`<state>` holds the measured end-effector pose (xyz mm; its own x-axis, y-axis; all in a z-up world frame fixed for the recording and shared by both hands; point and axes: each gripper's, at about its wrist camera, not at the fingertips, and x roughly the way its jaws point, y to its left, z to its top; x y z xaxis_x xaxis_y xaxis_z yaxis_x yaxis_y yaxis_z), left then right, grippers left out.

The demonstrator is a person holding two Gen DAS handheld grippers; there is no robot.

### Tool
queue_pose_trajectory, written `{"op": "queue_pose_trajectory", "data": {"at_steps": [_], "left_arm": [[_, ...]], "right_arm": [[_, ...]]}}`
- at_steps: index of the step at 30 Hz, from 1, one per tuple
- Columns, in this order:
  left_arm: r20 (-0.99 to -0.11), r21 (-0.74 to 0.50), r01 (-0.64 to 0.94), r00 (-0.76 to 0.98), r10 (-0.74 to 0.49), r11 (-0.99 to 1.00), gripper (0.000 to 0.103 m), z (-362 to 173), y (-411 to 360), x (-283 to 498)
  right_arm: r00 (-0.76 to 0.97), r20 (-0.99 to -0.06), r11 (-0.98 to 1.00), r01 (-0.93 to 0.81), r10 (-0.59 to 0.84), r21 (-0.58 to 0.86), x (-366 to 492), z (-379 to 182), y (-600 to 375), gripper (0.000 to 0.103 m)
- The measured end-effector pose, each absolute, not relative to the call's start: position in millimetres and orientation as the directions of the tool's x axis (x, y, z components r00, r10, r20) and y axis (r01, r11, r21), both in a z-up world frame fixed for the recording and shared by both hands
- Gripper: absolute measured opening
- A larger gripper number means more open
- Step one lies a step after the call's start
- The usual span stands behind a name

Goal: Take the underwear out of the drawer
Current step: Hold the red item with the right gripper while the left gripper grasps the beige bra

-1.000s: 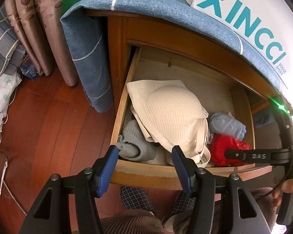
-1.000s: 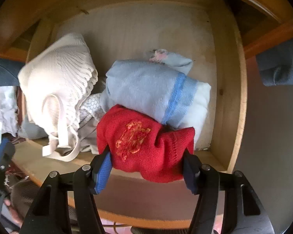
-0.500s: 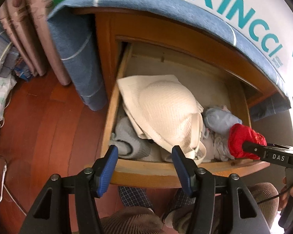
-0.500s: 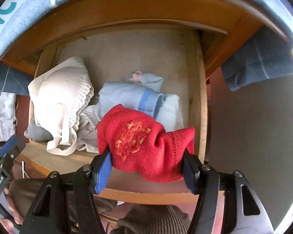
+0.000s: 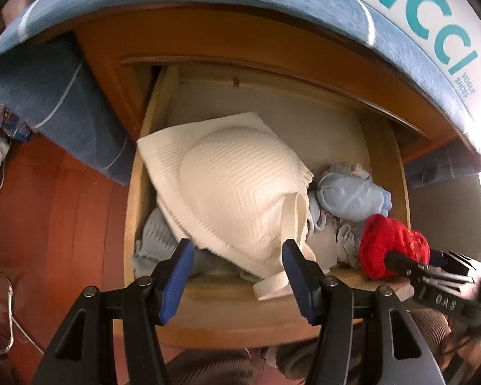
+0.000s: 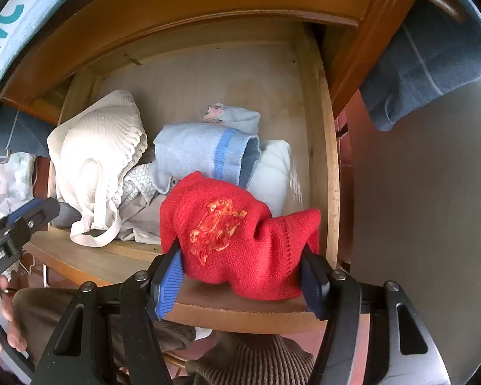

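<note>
Right gripper (image 6: 240, 266) clenched on red underwear (image 6: 237, 234), clearing drawer (image 6: 324, 166) front at 6 o'clock; left gripper (image 5: 237, 272) released, waiting near cream bra (image 5: 234, 192).

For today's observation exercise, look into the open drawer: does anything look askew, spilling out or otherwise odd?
The cream ribbed bra lies crooked over the other clothes, and its strap loop spills over the wooden drawer's front edge. The red knitted underwear, clamped in the right tongs, is simply being removed.
</note>
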<state>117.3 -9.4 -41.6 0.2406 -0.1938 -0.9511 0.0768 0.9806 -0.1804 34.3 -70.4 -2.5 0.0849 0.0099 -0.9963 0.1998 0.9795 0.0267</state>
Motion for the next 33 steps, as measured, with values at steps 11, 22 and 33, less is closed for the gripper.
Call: {"op": "queue_pose_trajectory", "data": {"at_steps": [11,22,33], "left_arm": [[-0.959,-0.178,0.055,0.216,-0.185,0.983,0.071,-62.5,-30.4,141.4],[-0.991,-0.088,0.080,0.091,-0.095,0.993,0.071,-98.0,-48.4,160.4],[-0.992,-0.112,0.061,0.056,-0.115,0.992,0.052,-109.0,-44.8,169.0]], "right_arm": [[0.070,-0.997,0.982,0.186,0.007,0.020,35.6,-7.0,-66.0,0.060],[0.055,-0.998,0.985,0.174,0.007,0.016,37.8,-8.7,-66.6,0.061],[0.052,-0.999,0.984,0.175,0.011,0.020,38.5,-9.2,-68.1,0.062]]}}
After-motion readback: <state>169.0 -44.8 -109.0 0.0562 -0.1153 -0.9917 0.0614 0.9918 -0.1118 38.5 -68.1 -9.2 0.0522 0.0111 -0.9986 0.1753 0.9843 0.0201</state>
